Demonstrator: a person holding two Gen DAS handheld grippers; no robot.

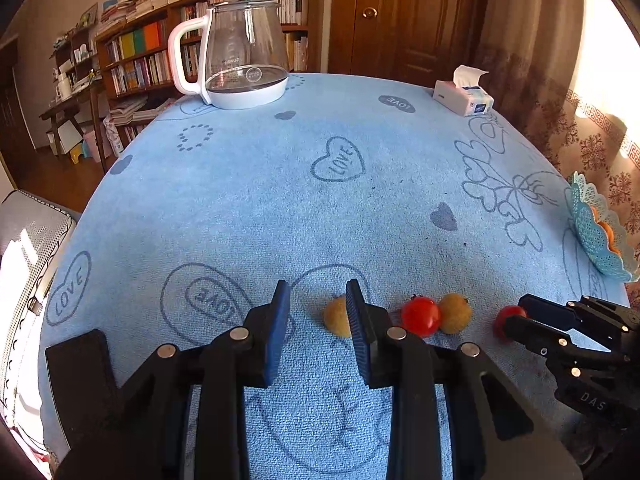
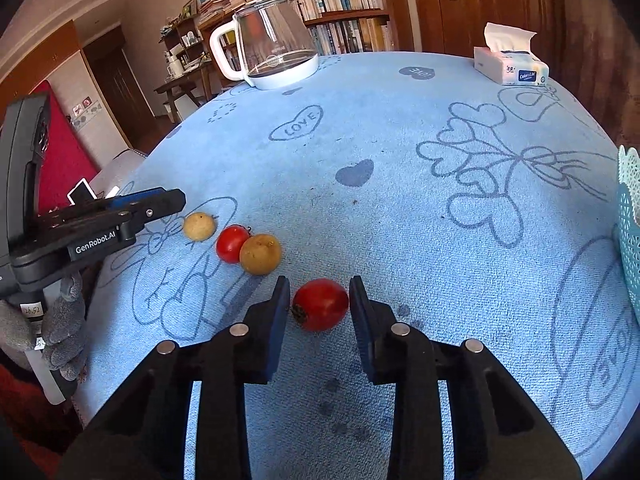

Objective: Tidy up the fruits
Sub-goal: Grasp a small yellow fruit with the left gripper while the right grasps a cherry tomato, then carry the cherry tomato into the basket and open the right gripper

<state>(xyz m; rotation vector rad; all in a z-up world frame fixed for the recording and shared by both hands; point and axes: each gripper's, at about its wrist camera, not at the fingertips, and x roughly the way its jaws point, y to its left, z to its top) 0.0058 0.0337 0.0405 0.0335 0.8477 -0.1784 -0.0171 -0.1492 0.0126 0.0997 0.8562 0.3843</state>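
Leftmost, a grey-gloved hand [image 2: 60, 320] is seen gripping the black left gripper [image 1: 318, 288], whose jaws are drawn in to their narrowest with nothing held between them; they are poised above the light blue, heart-printed cloth surface [image 2: 400, 200]. Just past their tips, a small round yellow-brown fruit [image 2: 199, 226] is found lying on the cloth. To its right, a small red tomato [image 2: 232, 244] is pressed against a second, larger yellow-brown fruit [image 2: 260, 254], the two touching. Further right, a larger round red fruit [image 2: 320, 304] is clamped on the cloth between the blue-padded jaws of the right gripper [image 2: 320, 280], both pads being set against its sides. At the far edge of the surface, a glass kettle with a white handle and base [image 2: 276, 48] is placed to the left and a white tissue pack [image 2: 512, 64] to the right. At the far right edge, a teal perforated plastic basket [image 2: 628, 232] is partly seen, well apart from the fruits.
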